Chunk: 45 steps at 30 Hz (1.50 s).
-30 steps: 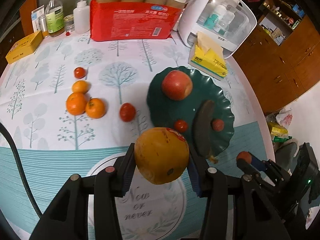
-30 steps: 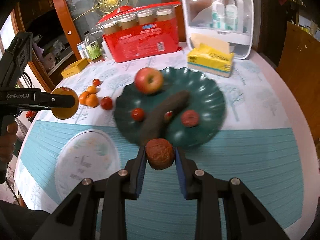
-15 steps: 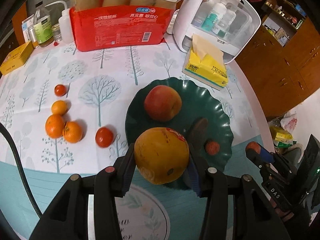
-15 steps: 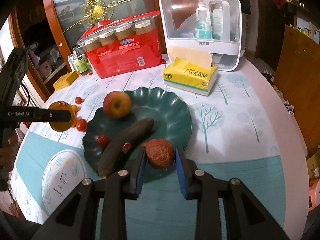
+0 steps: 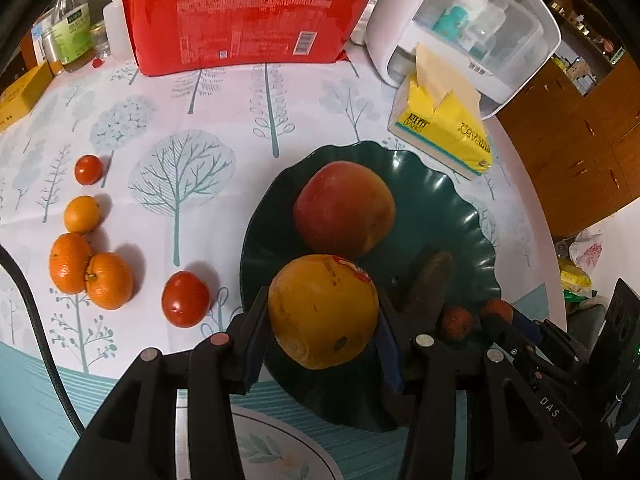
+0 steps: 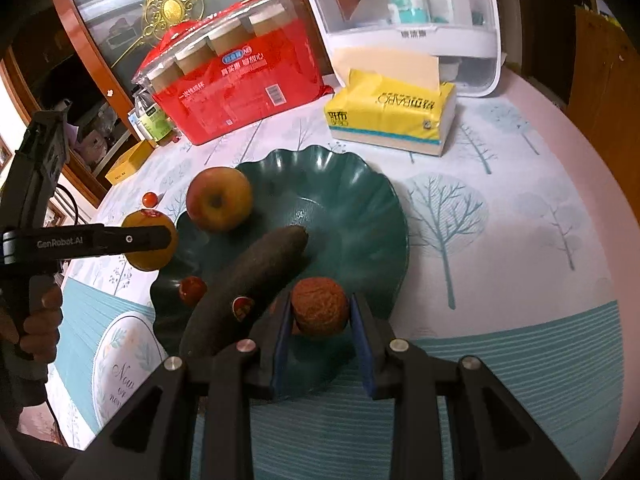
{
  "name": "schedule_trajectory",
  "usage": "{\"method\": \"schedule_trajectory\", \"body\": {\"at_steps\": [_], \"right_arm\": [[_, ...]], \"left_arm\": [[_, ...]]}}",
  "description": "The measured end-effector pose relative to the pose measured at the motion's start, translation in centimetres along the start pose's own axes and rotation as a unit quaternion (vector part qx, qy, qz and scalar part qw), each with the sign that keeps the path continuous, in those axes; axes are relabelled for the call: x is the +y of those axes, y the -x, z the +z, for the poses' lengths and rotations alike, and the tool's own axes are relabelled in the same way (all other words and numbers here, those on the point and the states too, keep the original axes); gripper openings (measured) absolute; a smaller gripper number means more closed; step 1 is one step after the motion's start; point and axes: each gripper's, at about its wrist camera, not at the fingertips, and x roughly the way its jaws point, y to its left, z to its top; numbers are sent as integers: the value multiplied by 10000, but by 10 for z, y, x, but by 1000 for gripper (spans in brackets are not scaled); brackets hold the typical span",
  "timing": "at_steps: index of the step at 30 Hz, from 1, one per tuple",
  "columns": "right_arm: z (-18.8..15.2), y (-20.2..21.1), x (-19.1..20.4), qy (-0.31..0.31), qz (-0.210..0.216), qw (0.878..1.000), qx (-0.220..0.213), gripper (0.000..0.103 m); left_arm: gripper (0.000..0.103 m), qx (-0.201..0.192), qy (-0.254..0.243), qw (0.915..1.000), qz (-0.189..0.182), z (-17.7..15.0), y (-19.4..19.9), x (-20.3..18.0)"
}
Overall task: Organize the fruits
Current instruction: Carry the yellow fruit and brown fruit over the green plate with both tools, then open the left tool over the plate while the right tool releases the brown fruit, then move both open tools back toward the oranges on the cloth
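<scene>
Placing onto the green plate [image 6: 360, 184]: left gripper [image 5: 322, 326] clamped on the yellow-orange fruit [image 5: 323, 311] above its near-left rim, right gripper [image 6: 319, 318] clamped on the brown lychee [image 6: 319, 306] above its near edge; next, lower and release clear of the apple [image 6: 219, 199] and dark banana [image 6: 244, 292].

The green plate [image 6: 360, 200] just ahead of the right tool [image 6: 320, 330] looked glossy, smooth plastic. The brown fruit [image 6: 319, 306] between its pads was rough and matt. The desk [image 6: 520, 240] carried a smooth printed cloth. The red pack [image 5: 248, 20] was shiny film.
</scene>
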Motion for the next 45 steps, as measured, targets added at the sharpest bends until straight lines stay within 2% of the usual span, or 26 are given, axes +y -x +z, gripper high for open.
{"method": "schedule_trajectory", "body": {"at_steps": [6, 8, 9, 10, 12, 16, 24, 34, 45], "right_arm": [[1, -7, 1, 31, -51, 10000, 74, 29], [1, -8, 1, 28, -89, 9999, 96, 29], [1, -9, 1, 18, -100, 9999, 120, 30], [1, -10, 0, -11, -106, 9998, 157, 34], [1, -9, -1, -77, -104, 9997, 185, 42], [1, -1, 2, -106, -78, 9999, 112, 49], [-4, 13, 18, -112, 16, 9999, 120, 54], [-22, 35, 47, 44, 106, 9999, 81, 54], [-45, 28, 98, 209, 433, 9982, 369, 54]], "left_arm": [[48, 10, -99, 9999, -62, -1, -7, -2], [54, -50, -67, 9999, -113, -1, -4, -1], [60, -115, -53, 9998, -163, 0, -2, -1], [69, -222, -38, 9995, -202, 0, 3, -1], [75, -347, -57, 9992, -207, 0, 10, -1], [76, -420, 12, 9990, -177, -2, 24, 3], [76, -459, 203, 9987, -37, -26, 47, 16], [76, -486, 122, 9985, 210, -66, 75, 31], [76, -540, 388, 9970, 393, -101, 100, 70]]}}
